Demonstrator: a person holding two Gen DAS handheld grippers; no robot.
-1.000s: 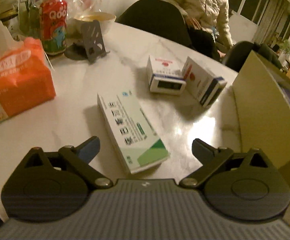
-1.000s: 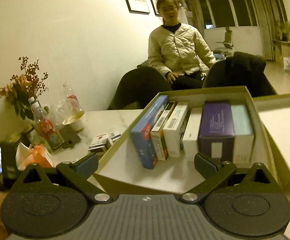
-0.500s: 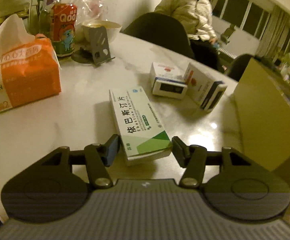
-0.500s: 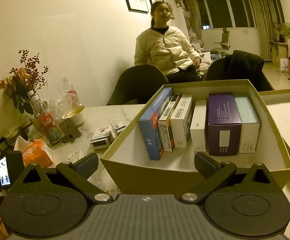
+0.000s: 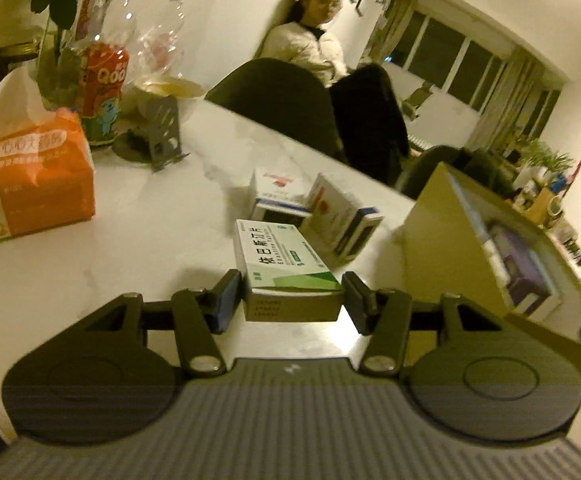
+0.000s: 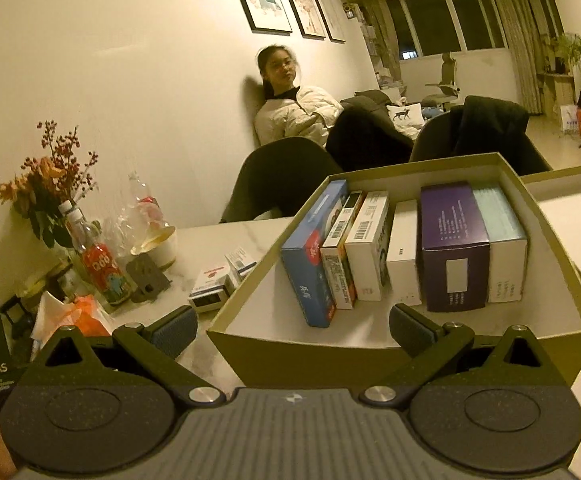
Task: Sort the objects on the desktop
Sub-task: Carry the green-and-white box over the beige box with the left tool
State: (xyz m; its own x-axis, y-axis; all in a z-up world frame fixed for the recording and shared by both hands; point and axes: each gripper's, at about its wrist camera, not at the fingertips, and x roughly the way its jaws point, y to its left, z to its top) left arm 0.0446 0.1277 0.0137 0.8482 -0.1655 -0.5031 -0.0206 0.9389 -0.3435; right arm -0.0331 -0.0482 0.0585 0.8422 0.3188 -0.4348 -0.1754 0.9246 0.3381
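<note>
In the big box (image 6: 370, 344) six small boxes already stand in a row. The left gripper (image 5: 292, 300) squeezes a green box (image 5: 286, 268); the right gripper (image 6: 292, 326) is wide apart, and two boxes (image 5: 310, 208) wait.

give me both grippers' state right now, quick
left gripper: shut on the green and white box.
right gripper: open, holding nothing, in front of the storage box.

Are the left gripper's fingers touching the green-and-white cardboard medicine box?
Touching. Left wrist view: both fingers press the sides of the green-and-white medicine box, no gap visible.
</note>
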